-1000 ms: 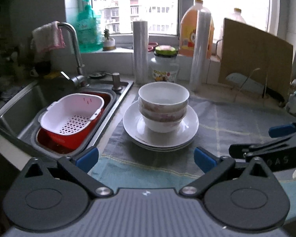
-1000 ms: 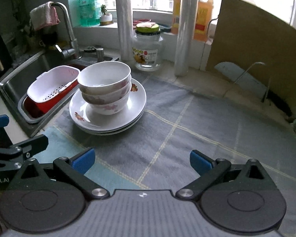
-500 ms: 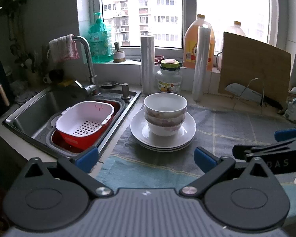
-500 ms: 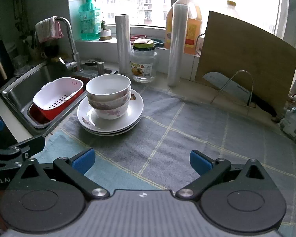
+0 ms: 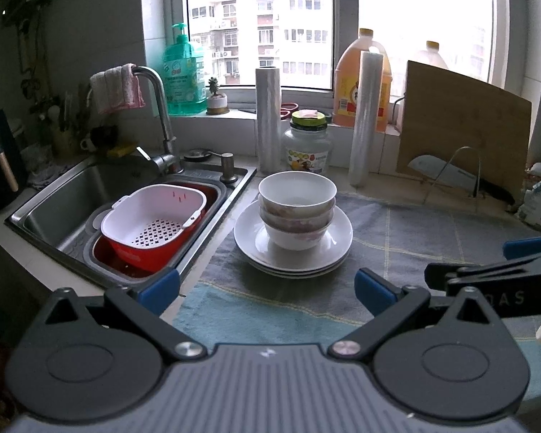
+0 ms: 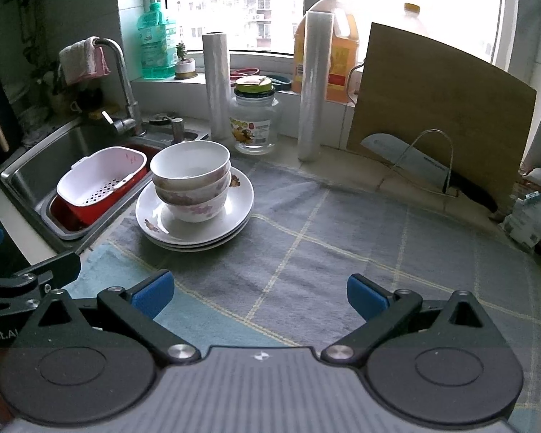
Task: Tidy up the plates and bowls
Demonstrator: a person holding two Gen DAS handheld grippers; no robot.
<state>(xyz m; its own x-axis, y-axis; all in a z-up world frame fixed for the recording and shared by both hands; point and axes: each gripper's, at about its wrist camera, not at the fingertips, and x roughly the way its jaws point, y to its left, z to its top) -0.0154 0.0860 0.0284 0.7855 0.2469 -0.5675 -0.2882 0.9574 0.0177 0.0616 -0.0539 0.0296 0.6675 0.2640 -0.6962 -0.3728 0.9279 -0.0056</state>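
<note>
Blue-tipped left gripper (image 5: 267, 288) and right gripper (image 6: 259, 290) hover, jaws apart.

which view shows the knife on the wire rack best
The right wrist view. There the broad steel-bladed knife shows its whole blade and dark handle, leaning on the thin wire rack before the wooden cutting board. The left wrist view shows the same knife smaller, near the frame's right edge.
</note>
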